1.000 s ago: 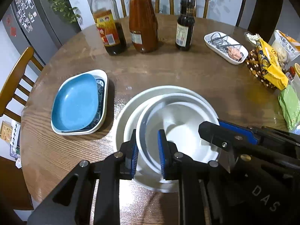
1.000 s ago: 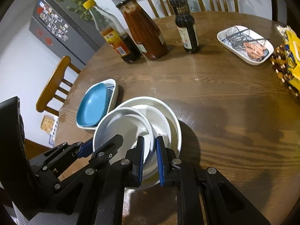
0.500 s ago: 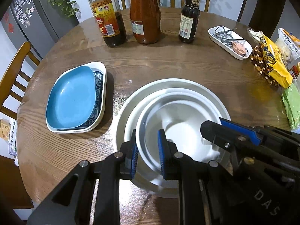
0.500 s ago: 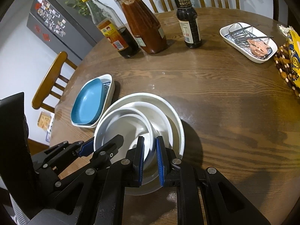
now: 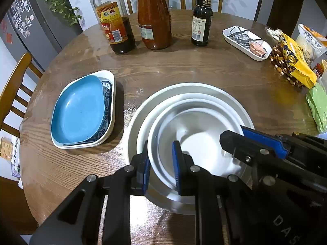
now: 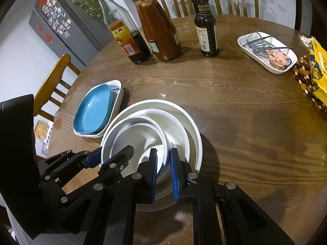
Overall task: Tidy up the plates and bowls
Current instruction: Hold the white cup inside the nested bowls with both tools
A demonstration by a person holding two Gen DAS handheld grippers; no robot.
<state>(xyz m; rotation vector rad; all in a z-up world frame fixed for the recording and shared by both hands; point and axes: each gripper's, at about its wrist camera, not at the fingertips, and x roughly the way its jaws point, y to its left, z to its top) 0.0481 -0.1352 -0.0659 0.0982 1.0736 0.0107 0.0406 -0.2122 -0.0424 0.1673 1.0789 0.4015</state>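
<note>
Several white bowls are nested on the round wooden table: a small inner bowl (image 5: 196,140) sits inside a middle bowl (image 5: 184,102) and a large outer bowl (image 5: 184,87). My left gripper (image 5: 160,163) is shut on the small bowl's near left rim. My right gripper (image 6: 163,169) is shut on the same bowl's (image 6: 134,134) right rim. The large bowl (image 6: 184,116) rests on the table. To the left a blue plate (image 5: 77,110) lies stacked in a white square dish (image 5: 111,81), also in the right wrist view (image 6: 92,110).
Three sauce bottles (image 5: 153,14) stand at the far side. A white tray (image 5: 245,42) with metal clips, snack packets (image 5: 294,61) and a green bag (image 5: 318,106) lie at the right. Wooden chairs (image 5: 14,85) ring the table (image 5: 184,67).
Both grippers have come down with the small bowl, which now sits lower and more centred inside the nested bowls. The view has closed in on the table.
</note>
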